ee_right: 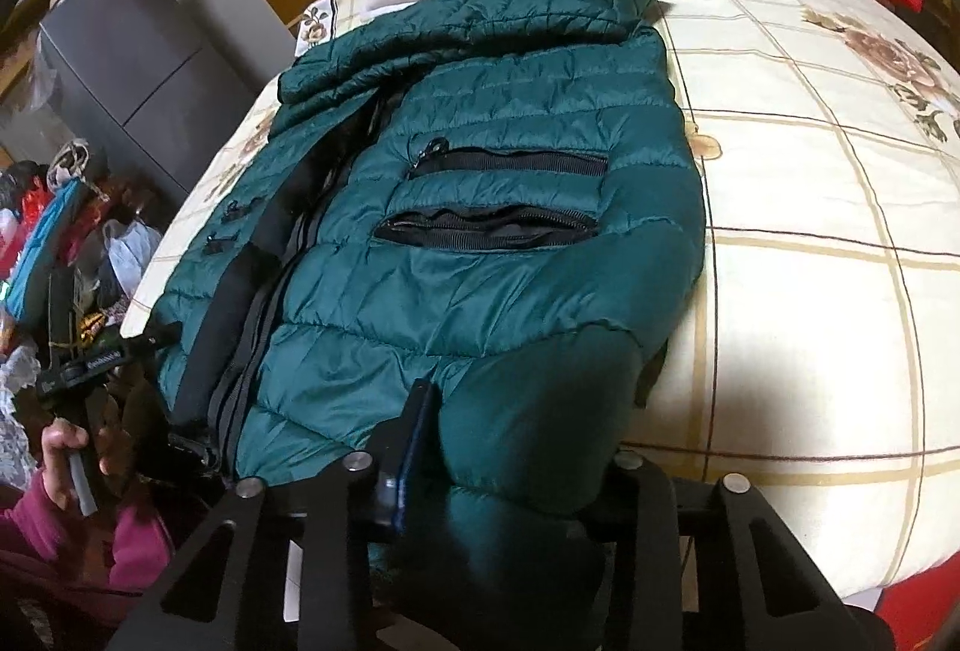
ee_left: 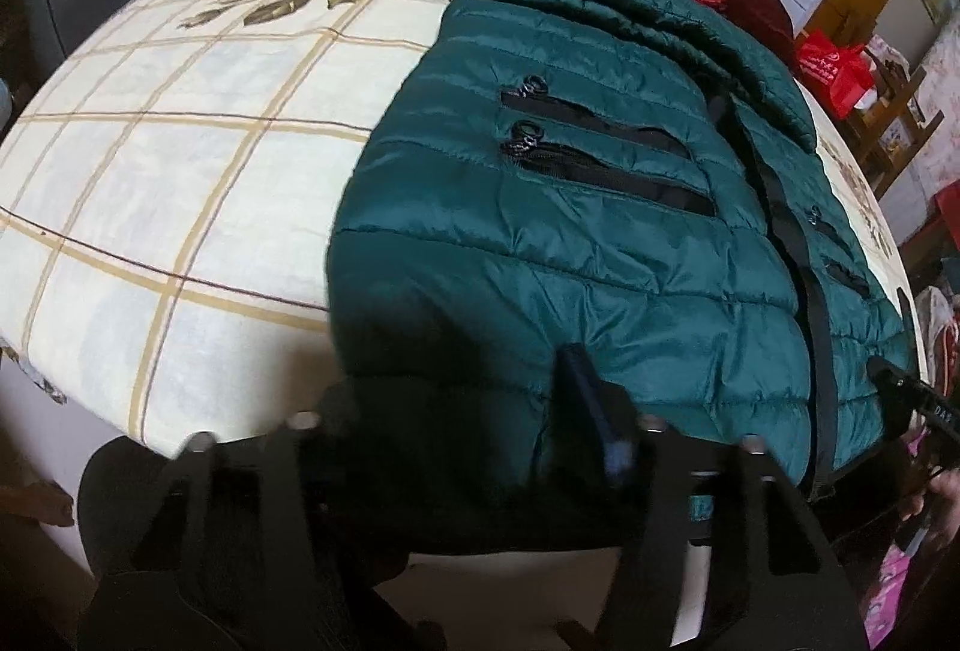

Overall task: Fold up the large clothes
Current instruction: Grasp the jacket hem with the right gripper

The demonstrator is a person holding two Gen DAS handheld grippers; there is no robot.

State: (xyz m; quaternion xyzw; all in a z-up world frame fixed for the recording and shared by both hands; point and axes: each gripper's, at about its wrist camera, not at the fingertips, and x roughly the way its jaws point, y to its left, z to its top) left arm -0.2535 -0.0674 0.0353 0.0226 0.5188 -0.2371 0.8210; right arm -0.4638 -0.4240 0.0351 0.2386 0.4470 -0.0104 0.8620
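A dark green quilted puffer jacket (ee_left: 600,243) (ee_right: 480,231) lies front-up and flattened on a cream checked bedspread, hem nearest both cameras. Black zippered chest pockets gape slightly open. Its sleeves are folded in across the upper body.

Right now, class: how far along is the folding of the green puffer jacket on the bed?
Done: the jacket lies front-up on the bedspread, sleeves apparently tucked in, narrowing it. In hand: both the left gripper and the right gripper sit at the hem, seemingly pinching it. Left: lifting the hem toward the collar to halve it.
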